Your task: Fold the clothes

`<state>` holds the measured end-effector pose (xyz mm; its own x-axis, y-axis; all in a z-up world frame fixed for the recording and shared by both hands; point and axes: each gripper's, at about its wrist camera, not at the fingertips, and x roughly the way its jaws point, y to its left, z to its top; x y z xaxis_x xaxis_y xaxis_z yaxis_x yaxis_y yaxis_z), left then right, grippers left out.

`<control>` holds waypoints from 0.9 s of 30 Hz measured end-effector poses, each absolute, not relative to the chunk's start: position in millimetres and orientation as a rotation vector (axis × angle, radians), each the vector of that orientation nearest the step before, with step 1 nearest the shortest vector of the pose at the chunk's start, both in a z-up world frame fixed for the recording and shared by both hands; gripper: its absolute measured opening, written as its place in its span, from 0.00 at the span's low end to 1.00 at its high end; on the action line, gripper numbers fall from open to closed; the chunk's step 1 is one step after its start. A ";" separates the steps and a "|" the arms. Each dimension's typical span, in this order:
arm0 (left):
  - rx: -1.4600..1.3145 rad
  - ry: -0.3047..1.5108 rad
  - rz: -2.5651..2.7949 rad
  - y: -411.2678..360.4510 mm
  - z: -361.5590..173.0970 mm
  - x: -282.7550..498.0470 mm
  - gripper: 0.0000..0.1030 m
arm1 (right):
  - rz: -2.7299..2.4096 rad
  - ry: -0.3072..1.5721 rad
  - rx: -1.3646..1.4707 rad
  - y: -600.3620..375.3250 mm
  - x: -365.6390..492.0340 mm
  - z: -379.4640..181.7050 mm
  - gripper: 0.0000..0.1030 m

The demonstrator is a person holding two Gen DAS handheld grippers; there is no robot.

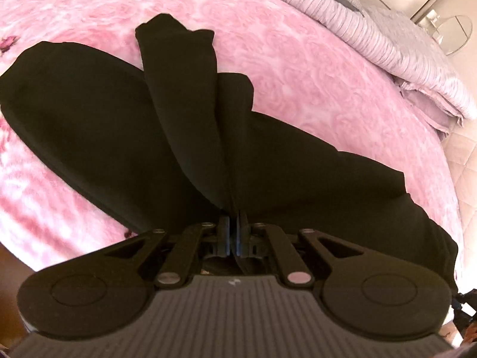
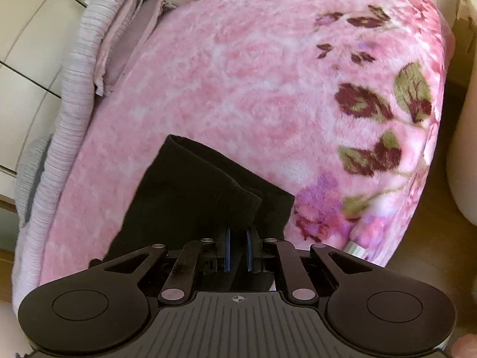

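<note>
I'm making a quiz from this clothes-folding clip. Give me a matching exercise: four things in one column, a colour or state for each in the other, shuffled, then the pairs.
Things:
1. garment
2. blanket
3. left gripper
4. pillow

Descriptions:
A. pink, floral
B. shut on cloth
C. black
D. pale lilac, ribbed

Pairs: 1-C, 2-A, 3-B, 4-D

Pink fleece blanket [image 2: 238,89] covers the bed, w/ dark red flowers & green leaves [image 2: 413,89] printed near one edge. Folded lilac ribbed bedding [image 1: 372,41] piled along its far side. Cream cabinet fronts [image 2: 26,44] behind; round glass side table [image 1: 453,34] nearby.
</note>
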<state>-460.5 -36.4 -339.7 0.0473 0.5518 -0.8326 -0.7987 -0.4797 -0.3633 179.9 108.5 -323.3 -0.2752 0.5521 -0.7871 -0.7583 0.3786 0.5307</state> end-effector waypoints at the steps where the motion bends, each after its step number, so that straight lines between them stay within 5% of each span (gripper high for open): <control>1: -1.263 0.296 1.650 -36.1 -343.2 -457.7 0.02 | 1.289 1.333 -0.201 108.1 180.9 -321.3 0.09; 12: -1.272 0.353 1.709 -51.0 -369.8 -441.2 0.10 | 1.262 1.348 -0.338 115.0 179.5 -351.8 0.12; 16: -1.299 0.378 1.746 -55.7 -351.7 -438.1 0.14 | 1.244 1.246 -0.513 121.2 168.6 -336.0 0.38; 20: -1.349 0.462 1.770 -70.1 -327.8 -433.5 0.14 | 1.288 1.087 -0.607 116.0 148.2 -301.2 0.39; 27: -1.447 0.641 1.787 -77.9 -279.1 -431.4 0.16 | 1.383 1.207 -0.937 110.7 85.4 -288.3 0.39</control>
